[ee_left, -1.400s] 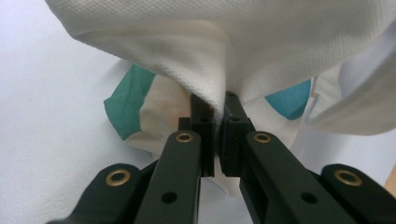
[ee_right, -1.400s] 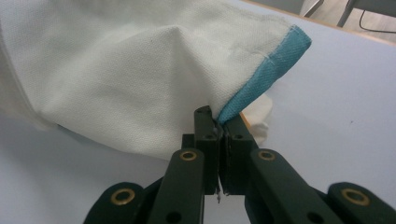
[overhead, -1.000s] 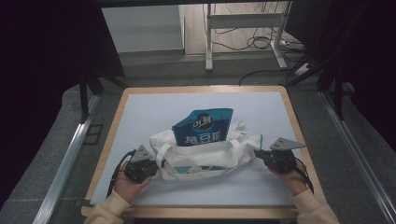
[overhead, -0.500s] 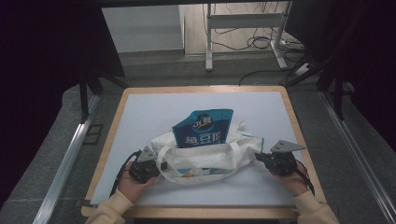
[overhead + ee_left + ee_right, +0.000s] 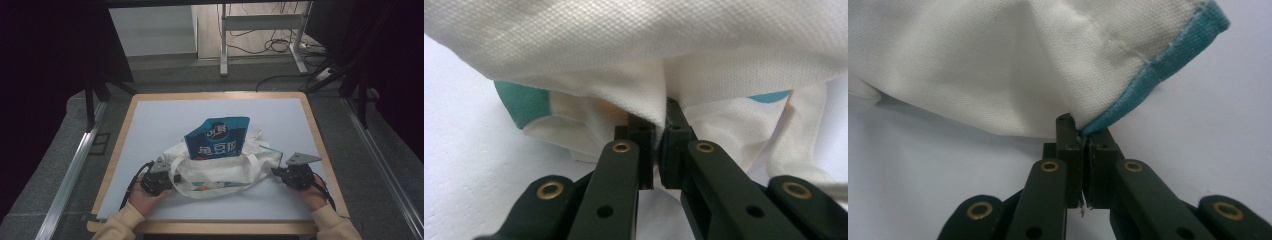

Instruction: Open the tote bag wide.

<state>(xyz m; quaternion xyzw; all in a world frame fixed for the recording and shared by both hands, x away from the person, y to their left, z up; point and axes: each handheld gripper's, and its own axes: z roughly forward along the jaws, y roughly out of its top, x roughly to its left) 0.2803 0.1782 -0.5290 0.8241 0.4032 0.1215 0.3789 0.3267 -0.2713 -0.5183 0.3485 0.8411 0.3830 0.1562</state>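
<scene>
A white cloth bag [image 5: 220,172] with teal trim lies near the table's front, stretched between both grippers. A blue snack pouch [image 5: 218,138] sticks out of its far opening. My left gripper [image 5: 167,179] is shut on the bag's left side; its jaws pinch a fold of the bag's white cloth [image 5: 659,107]. My right gripper [image 5: 277,172] is shut on the bag's right corner, where the jaws clamp the bag's teal hem [image 5: 1128,100]. A hand holds each gripper from the front edge.
The white table top [image 5: 160,125] has a wooden rim [image 5: 122,135]. The bag's handles [image 5: 252,167] loop loosely across its front. Beyond the table stand a metal frame [image 5: 260,22] and cables on the floor [image 5: 280,45].
Both grippers have drawn the bag a little toward the front edge. The pouch has shifted with it. Both holds are unchanged.
</scene>
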